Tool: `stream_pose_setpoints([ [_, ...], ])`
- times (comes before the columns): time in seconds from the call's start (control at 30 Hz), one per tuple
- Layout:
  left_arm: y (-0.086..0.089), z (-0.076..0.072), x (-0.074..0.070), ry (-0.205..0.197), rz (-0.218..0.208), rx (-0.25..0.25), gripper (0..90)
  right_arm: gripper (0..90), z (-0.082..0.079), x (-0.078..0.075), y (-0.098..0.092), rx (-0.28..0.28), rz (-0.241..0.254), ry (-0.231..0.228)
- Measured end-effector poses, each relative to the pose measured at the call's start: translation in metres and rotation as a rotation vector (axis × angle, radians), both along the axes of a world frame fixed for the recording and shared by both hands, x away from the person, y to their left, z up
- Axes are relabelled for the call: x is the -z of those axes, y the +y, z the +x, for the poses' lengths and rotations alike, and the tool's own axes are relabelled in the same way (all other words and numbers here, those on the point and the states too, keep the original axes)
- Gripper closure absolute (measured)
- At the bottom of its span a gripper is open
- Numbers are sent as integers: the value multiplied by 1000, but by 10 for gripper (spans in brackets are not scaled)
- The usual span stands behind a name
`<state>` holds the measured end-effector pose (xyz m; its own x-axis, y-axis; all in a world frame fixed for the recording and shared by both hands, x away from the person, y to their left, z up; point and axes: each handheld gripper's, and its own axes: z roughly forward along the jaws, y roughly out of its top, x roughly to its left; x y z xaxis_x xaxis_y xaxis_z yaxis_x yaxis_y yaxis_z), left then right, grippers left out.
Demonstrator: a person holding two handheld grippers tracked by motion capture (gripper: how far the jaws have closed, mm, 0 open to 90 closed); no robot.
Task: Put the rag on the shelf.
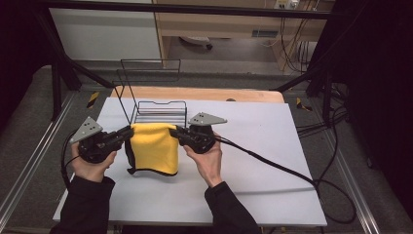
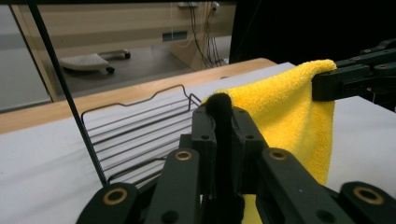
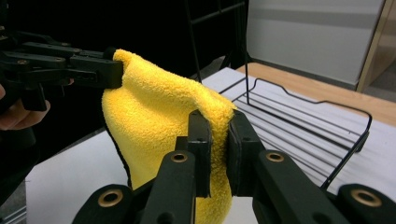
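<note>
A yellow towel with a black edge hangs between my two grippers above the white table, its lower hem resting on the tabletop. My left gripper is shut on the towel's top left corner; in the left gripper view the black edge is pinched between its jaws. My right gripper is shut on the top right corner, with yellow towel squeezed between its jaws in the right gripper view. Each gripper view also shows the other gripper gripping the far corner.
A black wire rack with a tall wire back stands on the table just behind the towel. The white table mat stretches to the right, crossed by the right gripper's black cable. A wooden edge lies beyond.
</note>
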<state>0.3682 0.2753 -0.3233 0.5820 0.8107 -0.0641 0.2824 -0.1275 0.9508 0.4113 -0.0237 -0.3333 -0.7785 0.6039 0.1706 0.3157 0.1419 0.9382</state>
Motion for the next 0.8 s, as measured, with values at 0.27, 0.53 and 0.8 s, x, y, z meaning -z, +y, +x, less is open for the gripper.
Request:
stream_pose_setpoints([
  [0.27, 0, -8, -8, -70, -34, -13, 813, 820, -7, -15, -1, -4, 22, -71],
  [0.53, 2, -12, -16, -110, -63, -20, 813, 820, -14, -28, 1, -1, 38, -148],
  [0.8, 1, -11, -26, -157, -74, -38, 813, 821, -16, -39, 3, 11, 50, -190],
])
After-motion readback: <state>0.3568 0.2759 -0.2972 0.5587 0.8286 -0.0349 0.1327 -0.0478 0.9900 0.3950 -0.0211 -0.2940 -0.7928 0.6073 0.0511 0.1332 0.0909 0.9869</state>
